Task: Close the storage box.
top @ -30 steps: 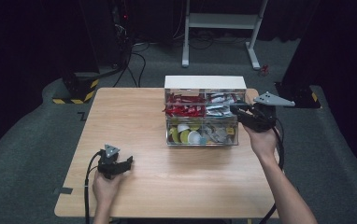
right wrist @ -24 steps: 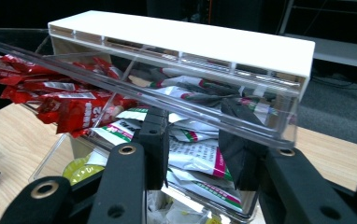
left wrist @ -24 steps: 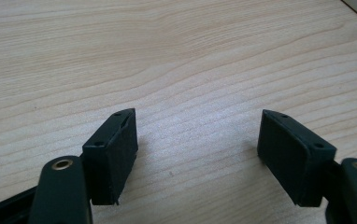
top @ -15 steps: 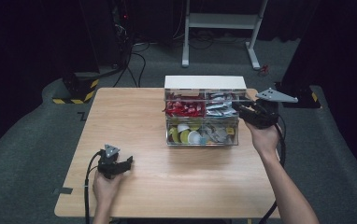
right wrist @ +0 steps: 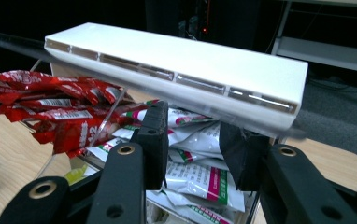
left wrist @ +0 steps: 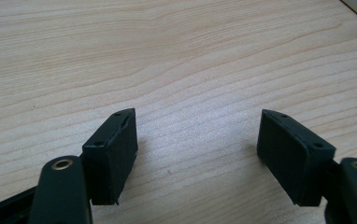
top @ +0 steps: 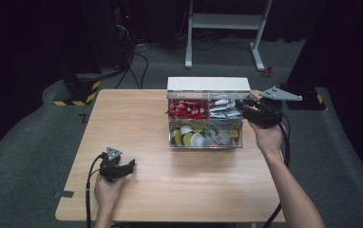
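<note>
While I hold the lid (right wrist: 181,70) of the clear box (top: 205,137) raised, right gripper (right wrist: 193,144) jaws pinch its front edge | white packets (right wrist: 200,179) lie just beyond the jaws, reachable | left gripper (left wrist: 197,154) jaws gape, empty, parked on the table (left wrist: 176,60).

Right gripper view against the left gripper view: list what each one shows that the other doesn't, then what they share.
The right gripper view alone has the clear box with red packets and white-green sachets under its raised white lid, the right gripper nearly shut at the wall. The left gripper view alone has the left gripper wide open over bare wood. Both show the wooden table.
</note>
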Available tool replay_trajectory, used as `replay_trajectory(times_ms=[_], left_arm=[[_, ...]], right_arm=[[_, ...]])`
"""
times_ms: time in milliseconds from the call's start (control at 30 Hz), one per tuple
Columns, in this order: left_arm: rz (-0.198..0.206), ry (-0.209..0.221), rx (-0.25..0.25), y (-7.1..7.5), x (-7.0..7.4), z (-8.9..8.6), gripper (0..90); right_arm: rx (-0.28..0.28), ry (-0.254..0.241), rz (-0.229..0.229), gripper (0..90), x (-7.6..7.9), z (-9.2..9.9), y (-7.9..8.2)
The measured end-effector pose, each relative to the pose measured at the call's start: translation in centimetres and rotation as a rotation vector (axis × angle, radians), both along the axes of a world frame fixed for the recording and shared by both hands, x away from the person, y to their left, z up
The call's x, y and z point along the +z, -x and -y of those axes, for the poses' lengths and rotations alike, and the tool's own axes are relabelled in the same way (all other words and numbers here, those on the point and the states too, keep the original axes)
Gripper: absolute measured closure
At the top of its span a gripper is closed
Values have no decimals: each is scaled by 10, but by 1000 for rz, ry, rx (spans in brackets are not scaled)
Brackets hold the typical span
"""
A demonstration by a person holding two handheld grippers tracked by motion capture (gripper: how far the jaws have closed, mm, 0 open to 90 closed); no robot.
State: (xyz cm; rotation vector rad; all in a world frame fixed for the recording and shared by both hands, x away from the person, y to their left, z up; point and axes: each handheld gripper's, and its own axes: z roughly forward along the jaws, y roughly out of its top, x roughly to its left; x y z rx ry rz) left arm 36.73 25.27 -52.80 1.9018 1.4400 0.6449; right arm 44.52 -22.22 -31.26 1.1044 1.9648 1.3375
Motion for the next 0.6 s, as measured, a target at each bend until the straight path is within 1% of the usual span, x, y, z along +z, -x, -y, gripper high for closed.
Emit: replay_trajectory(times_ms=[233,433,500,600], left_arm=[[-4,-4,-5,-1,0,0,293],[-3,-1,4,-2,0,1,285],[-2,2,8,-2,0,1,285],[-4,17,18,-3,0,1,286]], right_arm=[[0,-2,12,622,5,-1,-4],[0,-11,26,618,5,0,-5],[-2,-14,26,617,5,-1,-6],[-2,-18,28,615,6,-1,-6]])
